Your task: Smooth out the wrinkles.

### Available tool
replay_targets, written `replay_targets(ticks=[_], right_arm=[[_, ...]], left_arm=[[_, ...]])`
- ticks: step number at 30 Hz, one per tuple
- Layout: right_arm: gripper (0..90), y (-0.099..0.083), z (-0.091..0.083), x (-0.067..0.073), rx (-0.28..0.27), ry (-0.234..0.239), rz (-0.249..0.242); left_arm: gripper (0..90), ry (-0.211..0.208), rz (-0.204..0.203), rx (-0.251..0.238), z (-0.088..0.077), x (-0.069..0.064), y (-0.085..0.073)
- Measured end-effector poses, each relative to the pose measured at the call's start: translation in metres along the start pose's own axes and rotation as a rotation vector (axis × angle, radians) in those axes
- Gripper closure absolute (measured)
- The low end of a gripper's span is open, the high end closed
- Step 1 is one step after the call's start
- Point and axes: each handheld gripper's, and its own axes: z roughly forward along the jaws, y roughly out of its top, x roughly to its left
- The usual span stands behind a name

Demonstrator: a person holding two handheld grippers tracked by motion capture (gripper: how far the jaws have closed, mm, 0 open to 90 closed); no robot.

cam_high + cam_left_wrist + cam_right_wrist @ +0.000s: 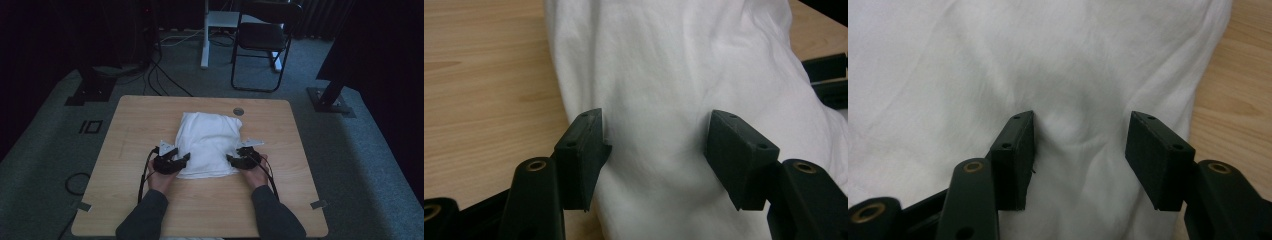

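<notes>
Cloth (207,145) lies mid-table (130,130), long axis running twelve to six. Left gripper (176,160) sits at its eight o'clock edge, right gripper (236,159) at four, equally near. Both have jaws apart, straddling fabric without pinching.

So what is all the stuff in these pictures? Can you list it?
white cloth: one, white, folded and rumpled, middle of the table
table: one, light wood, under the cloth
grommet: one, grey, round, in the table top by its far edge
folding chair: one, black, on the carpet beyond the table
cables: several, black, on the carpet beyond the table
tape pieces: two, grey, at the table's near corners
left gripper: one, black, at the cloth's left edge, jaws open over the cloth
right gripper: one, black, at the cloth's right edge, jaws open over the cloth
sleeves: two, dark grey, at the near edge
</notes>
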Motion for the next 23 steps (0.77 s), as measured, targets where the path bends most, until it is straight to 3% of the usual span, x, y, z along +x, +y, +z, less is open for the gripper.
replay_targets(ticks=[5,9,11,12,17,18,23], right_arm=[[40.3,0.001,-0.002,0.000,-0.025,0.003,0.016],[36.6,0.007,-0.023,-0.002,-0.095,0.033,0.031],[35.7,0.008,-0.030,-0.002,-0.111,0.034,0.029],[34.5,0.010,-0.041,-0.004,-0.131,0.031,0.031],[34.1,0.005,-0.057,-0.012,-0.158,0.016,0.041],[34.0,0.001,-0.061,-0.018,-0.155,0.005,0.054],[34.0,-0.004,-0.065,-0.033,-0.154,0.012,0.124]], left_arm=[[40.3,0.013,-0.003,-0.033,-0.011,0.001,0.004],[40.3,0.010,-0.013,-0.089,-0.032,0.006,0.006],[40.3,0.013,-0.013,-0.095,-0.035,0.008,0.006],[40.4,0.014,-0.038,-0.107,-0.041,0.012,0.009],[40.3,0.032,-0.017,-0.094,-0.050,0.017,0.010],[40.3,0.042,-0.003,-0.084,-0.054,0.020,0.007],[40.5,0.049,-0.028,-0.079,-0.060,0.029,0.004]])
